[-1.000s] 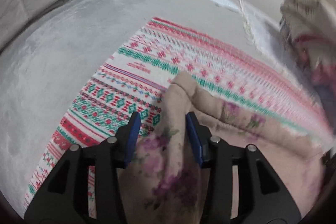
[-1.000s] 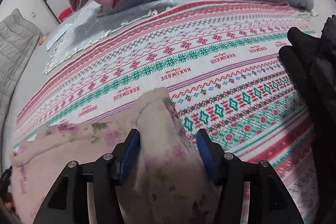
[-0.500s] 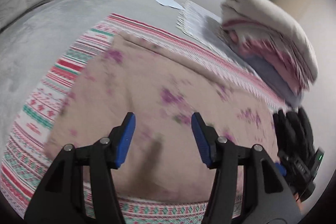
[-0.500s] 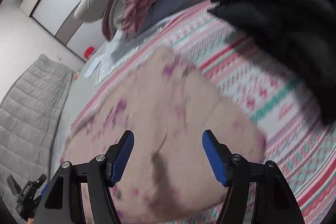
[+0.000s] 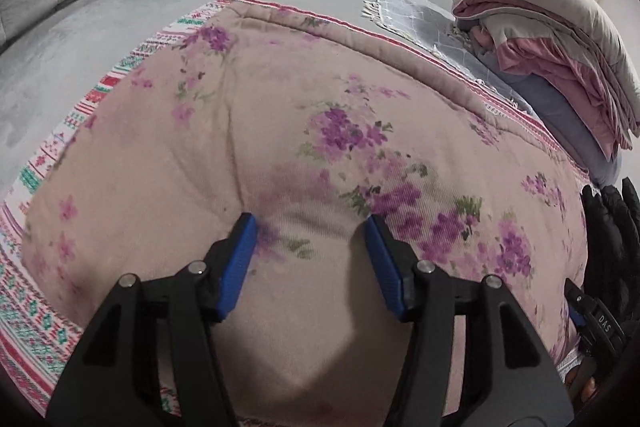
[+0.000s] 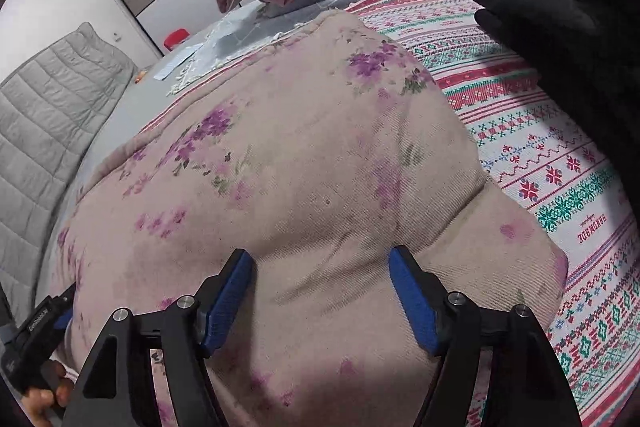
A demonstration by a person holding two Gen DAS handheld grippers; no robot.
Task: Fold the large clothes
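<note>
A beige garment with purple flowers (image 5: 304, 115) lies folded and spread flat on a red, green and white patterned mat (image 5: 48, 155). It also fills the right wrist view (image 6: 280, 155), on the mat (image 6: 560, 163). My left gripper (image 5: 310, 247) is open, its blue pads just above the garment's near part. My right gripper (image 6: 320, 279) is open too, over the garment's near right part. Neither holds cloth. The right gripper's body shows at the lower right edge of the left wrist view (image 5: 596, 319); the left gripper's body shows at the lower left of the right wrist view (image 6: 36, 331).
A pile of folded quilts and clothes (image 5: 552, 27) stands at the far right, on a grey fringed cloth (image 5: 416, 11). A black glove (image 6: 568, 7) lies on the mat at the right. Grey carpet (image 5: 72, 39) and a grey quilted mattress (image 6: 44, 115) lie to the left.
Both grippers let go of the garment's edge, opened wide and drew back. The garment now lies spread flat over the mat instead of bunched between the jaws.
</note>
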